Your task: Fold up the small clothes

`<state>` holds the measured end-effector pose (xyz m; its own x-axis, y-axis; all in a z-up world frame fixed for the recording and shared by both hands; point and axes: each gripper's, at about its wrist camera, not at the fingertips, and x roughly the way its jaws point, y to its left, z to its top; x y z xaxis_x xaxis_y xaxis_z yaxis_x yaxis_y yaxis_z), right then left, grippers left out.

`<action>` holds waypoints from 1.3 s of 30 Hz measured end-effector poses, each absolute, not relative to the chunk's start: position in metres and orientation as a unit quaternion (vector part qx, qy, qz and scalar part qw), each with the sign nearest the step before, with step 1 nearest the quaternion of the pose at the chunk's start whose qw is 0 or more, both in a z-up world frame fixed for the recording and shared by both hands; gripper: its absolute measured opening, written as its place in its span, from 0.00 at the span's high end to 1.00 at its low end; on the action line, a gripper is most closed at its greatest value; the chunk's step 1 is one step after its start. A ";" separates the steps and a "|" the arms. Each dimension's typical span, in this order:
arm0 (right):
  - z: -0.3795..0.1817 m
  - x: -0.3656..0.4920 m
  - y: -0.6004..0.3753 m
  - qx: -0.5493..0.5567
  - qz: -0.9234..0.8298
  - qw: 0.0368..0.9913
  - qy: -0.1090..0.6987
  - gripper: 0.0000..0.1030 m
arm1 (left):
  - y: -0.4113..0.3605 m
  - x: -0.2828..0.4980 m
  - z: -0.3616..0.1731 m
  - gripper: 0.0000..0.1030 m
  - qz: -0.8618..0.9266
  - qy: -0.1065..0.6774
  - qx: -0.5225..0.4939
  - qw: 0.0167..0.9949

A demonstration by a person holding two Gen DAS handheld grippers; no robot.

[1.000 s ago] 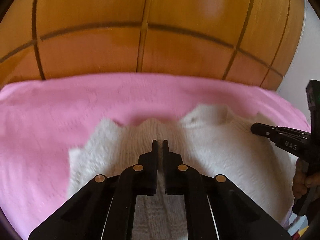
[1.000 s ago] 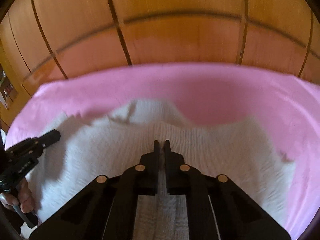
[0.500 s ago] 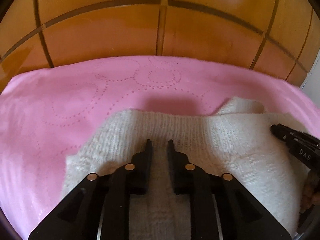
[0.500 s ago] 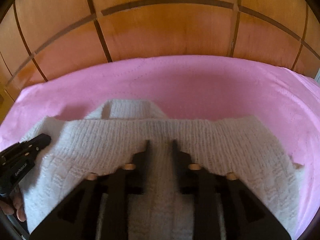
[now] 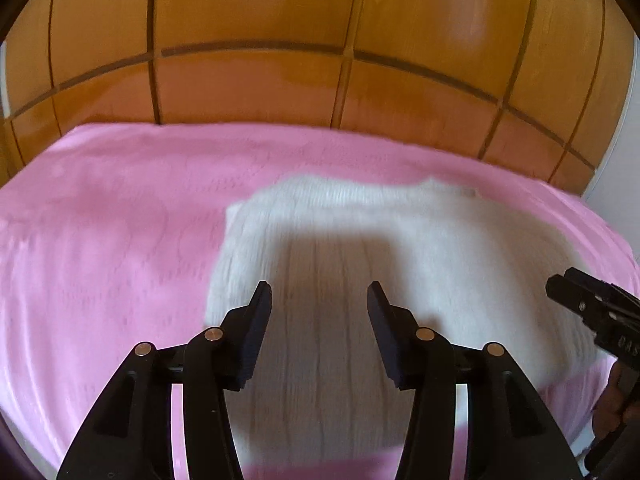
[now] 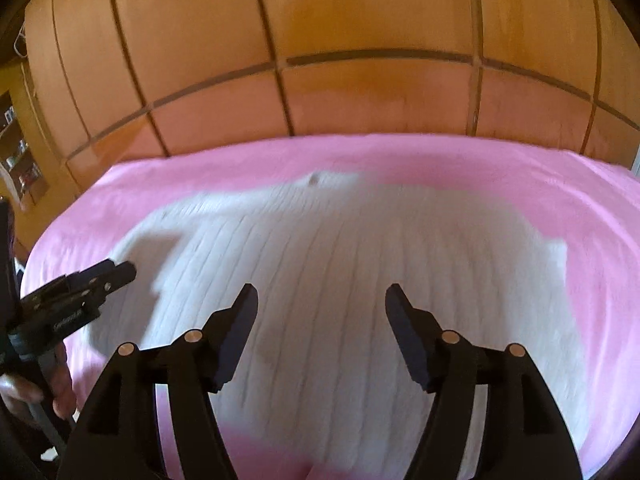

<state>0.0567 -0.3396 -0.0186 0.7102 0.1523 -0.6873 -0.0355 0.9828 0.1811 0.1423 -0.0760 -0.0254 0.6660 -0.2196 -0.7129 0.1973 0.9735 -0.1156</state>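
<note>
Both your left hand-held gripper (image 5: 318,300) and right hand-held gripper (image 6: 322,300) hover with jaws spread wide, holding nothing, above the white knit garment (image 6: 340,280), which lies at frame centre on the pink bed cover (image 5: 100,260), seemingly released to settle flat.

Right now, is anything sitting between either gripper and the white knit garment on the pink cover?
Nothing visible. The white knitted garment lies flat on the pink bed cover, with both the left gripper and right gripper above it, jaws wide open and empty. Only bare knit shows ahead of each.
</note>
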 end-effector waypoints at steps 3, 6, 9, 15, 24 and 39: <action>-0.040 0.038 -0.330 0.072 0.052 0.912 0.399 0.32 | -0.075 0.139 -0.043 0.53 -0.091 0.413 0.016 0.906; -0.066 0.026 -0.330 0.034 0.035 0.912 0.408 0.32 | -0.073 0.139 -0.043 0.53 -0.081 0.414 0.015 0.907; -0.059 0.021 -0.332 0.050 0.033 0.913 0.403 0.30 | -0.077 0.129 -0.028 0.53 -0.084 0.397 0.015 0.914; -0.034 0.013 -0.344 0.064 0.008 0.921 0.383 0.27 | -0.085 0.107 -0.006 0.42 -0.102 0.368 0.007 0.924; -0.035 0.003 -0.383 0.104 -0.055 0.916 0.384 0.26 | -0.103 0.092 -0.003 0.42 -0.120 0.366 0.020 0.922; -0.063 0.008 -0.413 0.156 -0.085 0.897 0.404 0.21 | -0.051 0.100 -0.026 0.33 -0.071 0.404 -0.015 0.912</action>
<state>0.0076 -0.4130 -0.0630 0.6585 -0.0255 -0.7521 0.2786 0.9367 0.2122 0.1003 -0.0508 -0.0262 0.6638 -0.1417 -0.7344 0.1175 0.9895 -0.0846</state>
